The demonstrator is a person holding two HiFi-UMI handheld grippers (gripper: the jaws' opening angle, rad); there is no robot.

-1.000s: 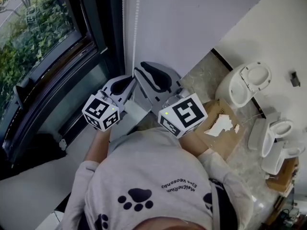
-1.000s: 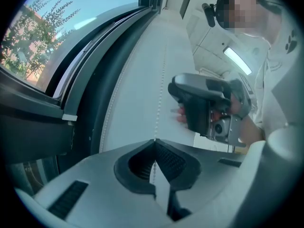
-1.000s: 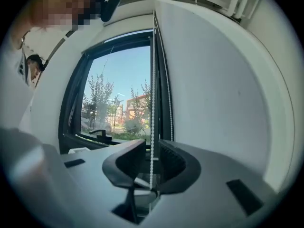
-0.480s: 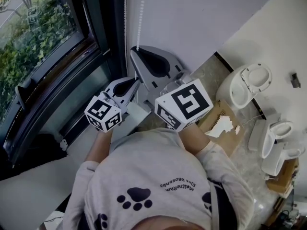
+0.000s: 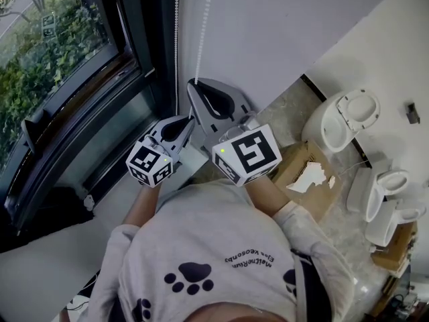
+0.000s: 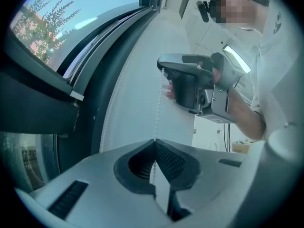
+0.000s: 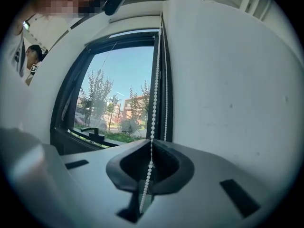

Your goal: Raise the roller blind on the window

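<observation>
**Operator:** Where is the white plastic bead chain [image 5: 201, 39] located, and how is it expected to handle?

**Technician:** It is hung beside the dark-framed window [image 5: 60, 66]. It is judged light, limp and slippery, so it should be pinched across the beads. The right tool [image 7: 151, 148] is closed on it, and the left tool [image 6: 154, 144] is clamped lower on the same strand.

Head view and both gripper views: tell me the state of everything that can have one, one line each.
Left gripper, shut on the bead chain.
Right gripper, shut on the bead chain, higher up it than the left gripper.
Bead chain, gripped at two spots, running straight up from the right gripper.
Window, glass uncovered where it shows; open or closed, cannot tell.
</observation>
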